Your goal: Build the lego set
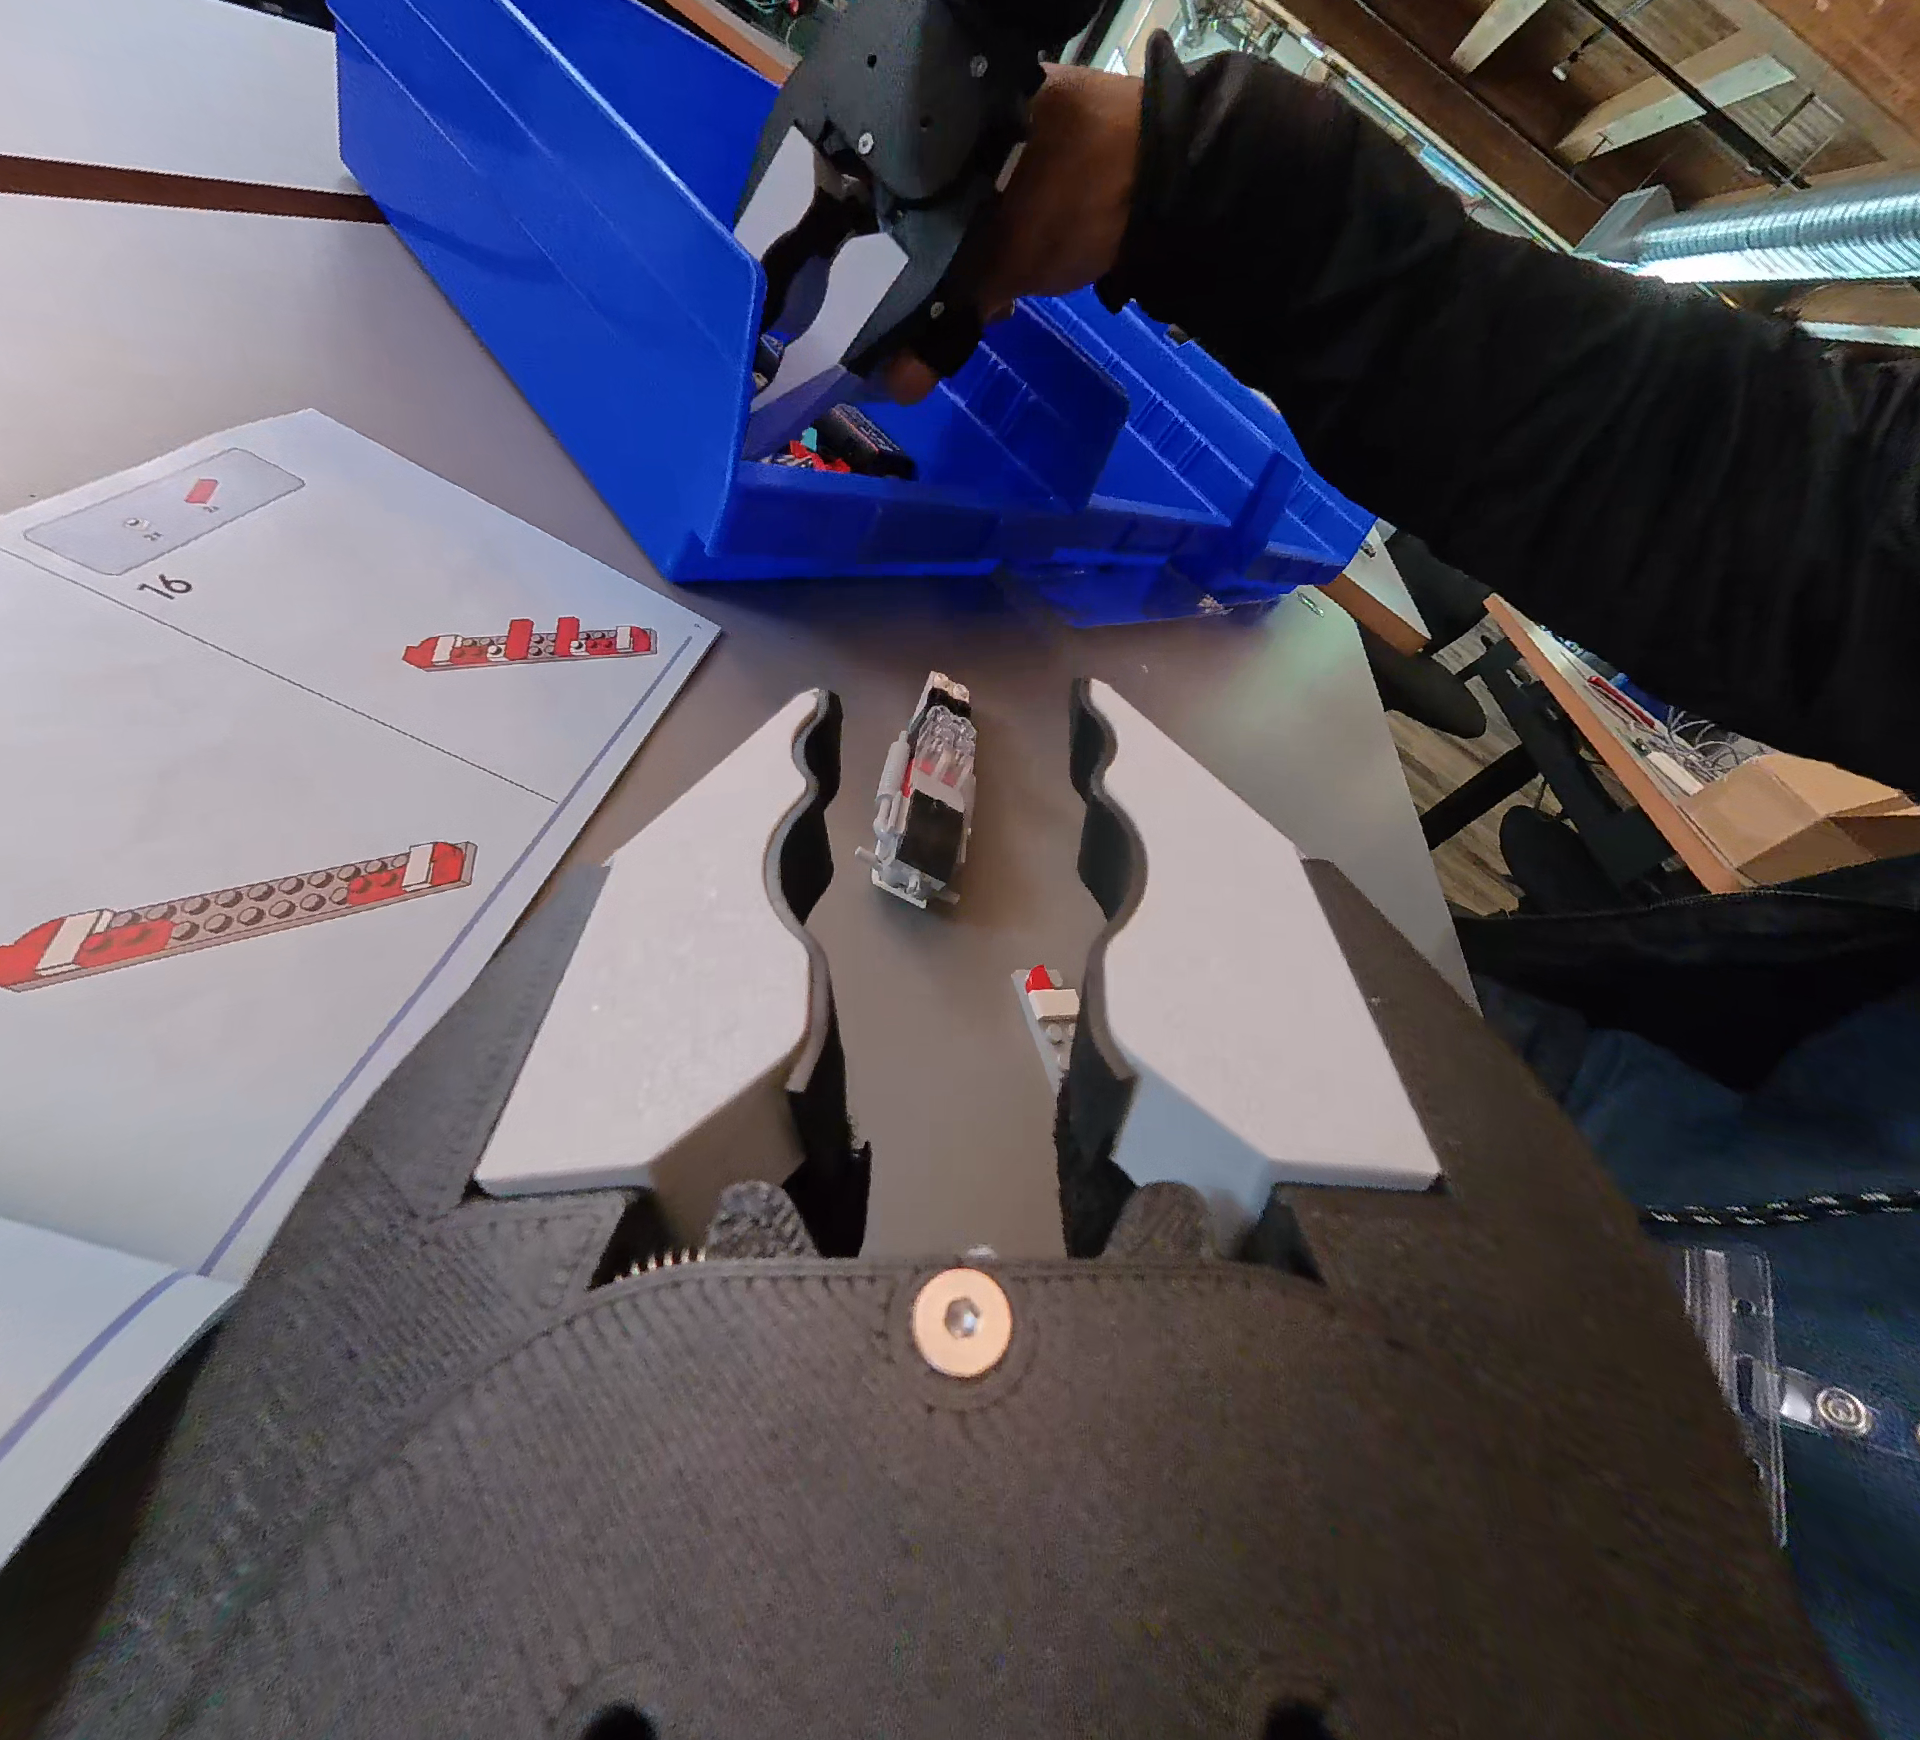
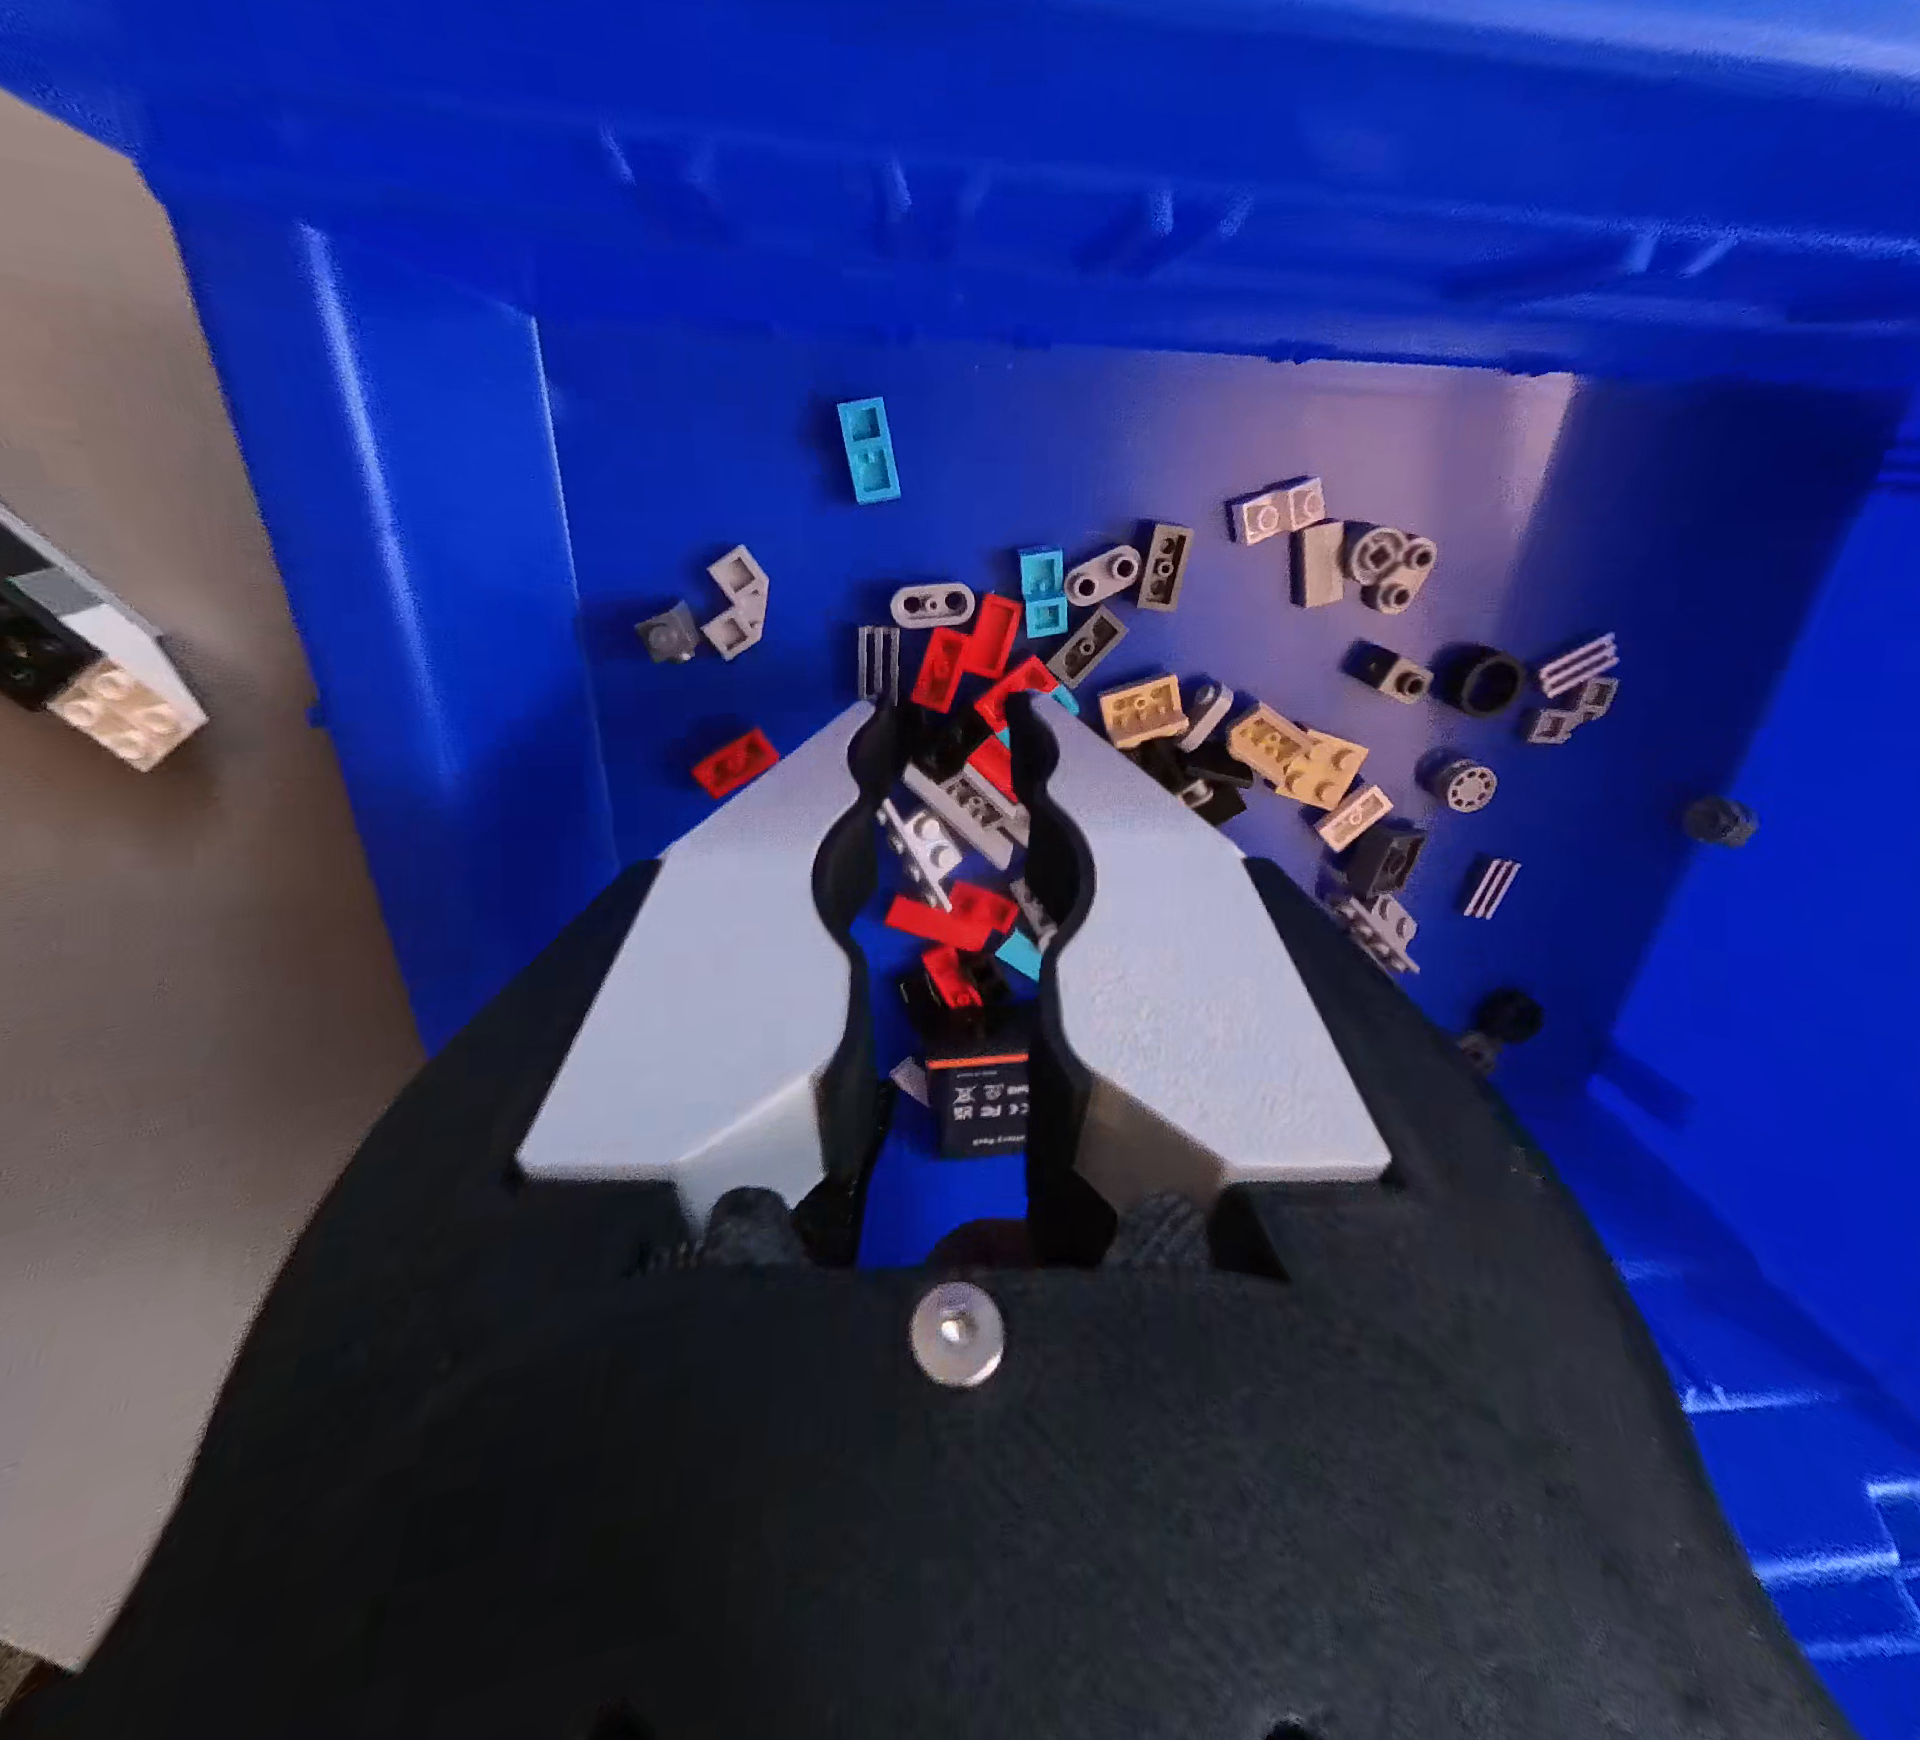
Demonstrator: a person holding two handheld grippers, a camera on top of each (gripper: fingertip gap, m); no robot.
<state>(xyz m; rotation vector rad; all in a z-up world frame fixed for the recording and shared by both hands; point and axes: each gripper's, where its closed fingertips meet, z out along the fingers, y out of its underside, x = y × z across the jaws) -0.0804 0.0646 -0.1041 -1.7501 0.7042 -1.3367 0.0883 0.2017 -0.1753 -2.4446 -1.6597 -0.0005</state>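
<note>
In the left wrist view my left gripper [image 1: 951,703] is open and empty, low over the grey table [image 1: 1247,714]. A small grey, black and clear lego assembly [image 1: 925,797] lies on the table between its fingers. A grey plate with a red piece [image 1: 1047,999] lies by the right finger. My right gripper [image 2: 951,711] reaches into the blue bin [image 2: 1039,80]. Its jaws stand a narrow gap apart over a heap of red [image 2: 966,651], black and grey pieces. I cannot tell whether they touch a piece. It also shows in the left wrist view [image 1: 831,288], held by a hand.
An open instruction booklet [image 1: 260,755] lies left of the left gripper. The bin floor holds many loose pieces, among them cyan [image 2: 868,449], tan [image 2: 1294,755] and grey ones, and a small black box [image 2: 982,1098]. A white and black assembly [image 2: 94,662] lies on the table left of the bin. There is about 25 cm between the tips of the two grippers.
</note>
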